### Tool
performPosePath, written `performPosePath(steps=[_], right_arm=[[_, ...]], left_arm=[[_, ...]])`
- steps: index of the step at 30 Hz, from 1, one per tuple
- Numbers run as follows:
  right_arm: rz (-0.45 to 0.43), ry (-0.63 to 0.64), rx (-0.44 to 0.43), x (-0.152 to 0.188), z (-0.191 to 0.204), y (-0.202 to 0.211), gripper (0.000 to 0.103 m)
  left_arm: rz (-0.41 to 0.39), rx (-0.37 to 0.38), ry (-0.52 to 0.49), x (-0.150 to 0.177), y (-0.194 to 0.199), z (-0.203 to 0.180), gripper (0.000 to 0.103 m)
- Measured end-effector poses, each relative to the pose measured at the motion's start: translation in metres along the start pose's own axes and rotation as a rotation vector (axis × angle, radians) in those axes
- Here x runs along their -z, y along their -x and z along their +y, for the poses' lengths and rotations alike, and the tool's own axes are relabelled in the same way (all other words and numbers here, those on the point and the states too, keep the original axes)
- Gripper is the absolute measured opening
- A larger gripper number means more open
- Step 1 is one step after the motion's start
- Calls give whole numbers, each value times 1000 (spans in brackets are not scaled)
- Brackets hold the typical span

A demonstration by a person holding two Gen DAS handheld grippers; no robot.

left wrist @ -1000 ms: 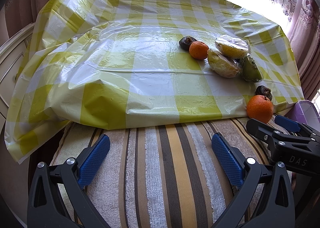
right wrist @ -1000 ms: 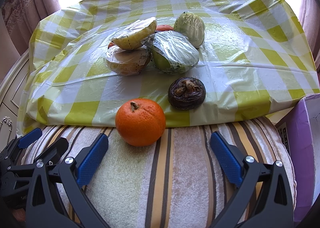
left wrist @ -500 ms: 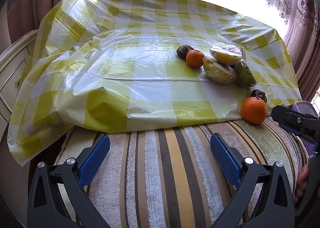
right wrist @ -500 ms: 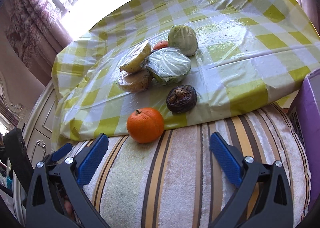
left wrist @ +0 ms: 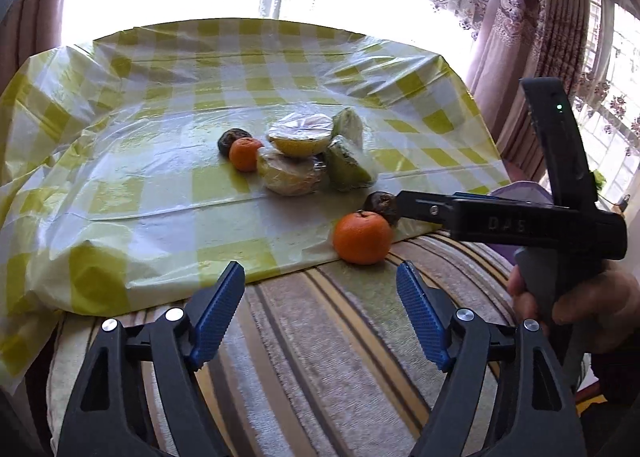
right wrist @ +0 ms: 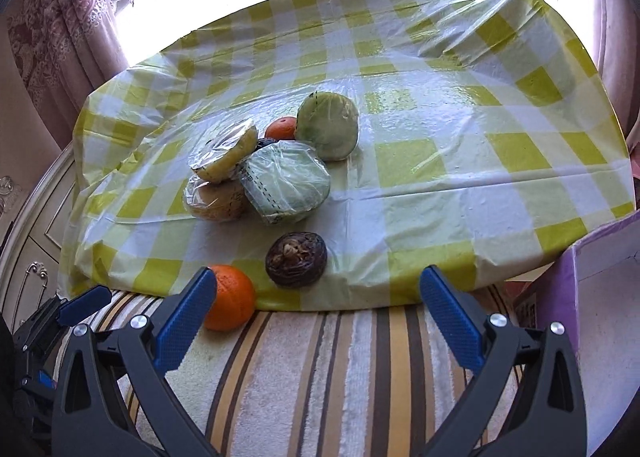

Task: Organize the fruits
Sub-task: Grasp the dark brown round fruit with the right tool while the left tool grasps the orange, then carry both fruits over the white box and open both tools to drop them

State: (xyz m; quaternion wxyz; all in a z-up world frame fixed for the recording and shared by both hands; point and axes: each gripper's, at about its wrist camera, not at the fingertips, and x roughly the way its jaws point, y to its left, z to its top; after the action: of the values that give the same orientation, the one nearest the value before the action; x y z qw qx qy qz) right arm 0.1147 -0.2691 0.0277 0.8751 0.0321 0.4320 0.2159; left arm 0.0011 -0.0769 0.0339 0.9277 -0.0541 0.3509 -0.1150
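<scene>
Right wrist view shows the right gripper (right wrist: 316,321), jaws apart and empty, near the orange (right wrist: 232,299) at the desk's (right wrist: 460,185) front edge: firm, round, likely to roll, best pinched across its middle.

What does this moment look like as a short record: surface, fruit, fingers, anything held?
surface: checked plastic cloth over a striped towel
loose fruit: near orange, dark fruit, far orange
wrapped fruit: four cut pieces piled
left gripper: fingers apart, have just been closing, nothing between
right gripper: fingers apart, empty
held: nothing
</scene>
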Motion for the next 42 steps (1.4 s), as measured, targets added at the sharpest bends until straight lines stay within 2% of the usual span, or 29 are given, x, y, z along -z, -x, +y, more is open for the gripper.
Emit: performPosePath(steps=[2, 4, 6, 9, 14, 16, 18, 20, 24, 29, 31, 33, 42], right_arm=[[20, 35, -3, -2, 2, -6, 102], [29, 61, 2, -6, 3, -9, 100], [38, 69, 0, -9, 1, -13, 94], [57, 75, -8, -12, -3, -17, 87], [86, 50, -50, -14, -14, -22, 87], [96, 61, -63, -13, -12, -24, 87], [104, 69, -71, -13, -10, -27, 87], [110, 66, -85, -14, -10, -29, 85], [111, 89, -91, -17, -2, -33, 79], [117, 183, -34, -17, 19, -40, 65], [114, 213, 0, -16, 25, -42, 57], [105, 246, 36, -15, 30, -43, 41], [73, 196, 10, -11, 11, -24, 40]], left_arm=[[29, 50, 9, -6, -13, -4, 65], [70, 101, 40, -12, -27, -2, 63], [116, 130, 60, -16, -42, 0, 59], [157, 144, 58, -21, -57, 0, 57], [196, 140, 10, -28, -72, -11, 57], [215, 141, 12, -28, -78, -11, 45], [209, 147, 33, -27, -76, -7, 41], [191, 130, 65, -24, -71, -1, 41], [136, 45, 164, -20, -57, 16, 41], [89, -12, 227, -17, -46, 28, 41], [89, -14, 224, -18, -45, 28, 41], [91, -19, 217, -18, -47, 26, 41], [134, -34, 164, -27, -49, 6, 41]])
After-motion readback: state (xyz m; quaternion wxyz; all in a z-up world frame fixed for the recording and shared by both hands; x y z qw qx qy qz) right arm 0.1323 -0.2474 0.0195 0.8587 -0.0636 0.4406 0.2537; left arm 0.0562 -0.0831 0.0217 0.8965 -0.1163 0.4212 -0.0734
